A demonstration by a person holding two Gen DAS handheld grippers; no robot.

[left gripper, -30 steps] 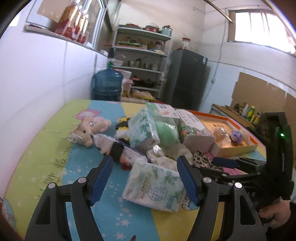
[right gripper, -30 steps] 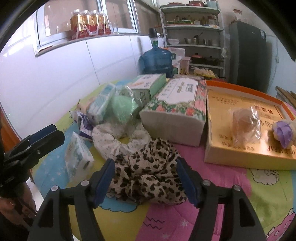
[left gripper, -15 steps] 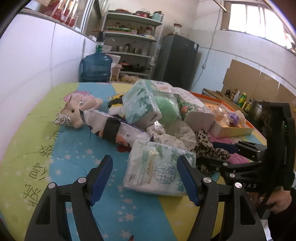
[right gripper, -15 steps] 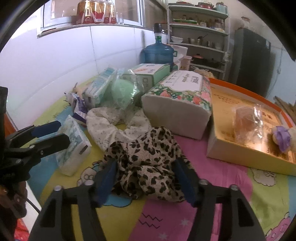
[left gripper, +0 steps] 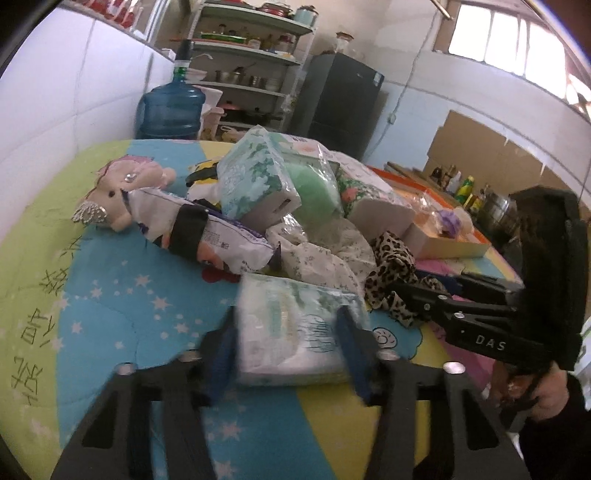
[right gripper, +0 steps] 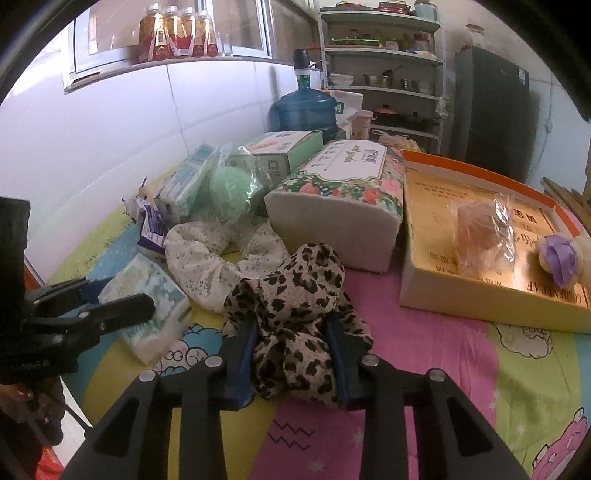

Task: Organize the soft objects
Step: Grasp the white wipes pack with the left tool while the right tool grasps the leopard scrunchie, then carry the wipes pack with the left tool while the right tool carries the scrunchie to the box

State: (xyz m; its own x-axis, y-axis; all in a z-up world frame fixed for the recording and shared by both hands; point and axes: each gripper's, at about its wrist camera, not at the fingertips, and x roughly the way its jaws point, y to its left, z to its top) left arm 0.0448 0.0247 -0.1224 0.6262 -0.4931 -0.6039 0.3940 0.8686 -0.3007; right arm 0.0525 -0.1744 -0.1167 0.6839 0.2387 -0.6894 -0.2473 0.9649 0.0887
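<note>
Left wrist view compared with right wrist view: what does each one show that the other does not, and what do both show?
Only the left wrist view shows the pink plush toy and the bright window. Only the right wrist view shows the bottles on the ledge. Both show the tissue pack between the left hand-held gripper fingers, the leopard cloth in the right hand-held gripper, and the water jug.

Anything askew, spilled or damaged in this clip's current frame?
Nothing spilled or visibly damaged. The soft goods lie in a jumble: a green-patterned tissue pack leans tilted on the pile, beside the white floral paper-towel block.
</note>
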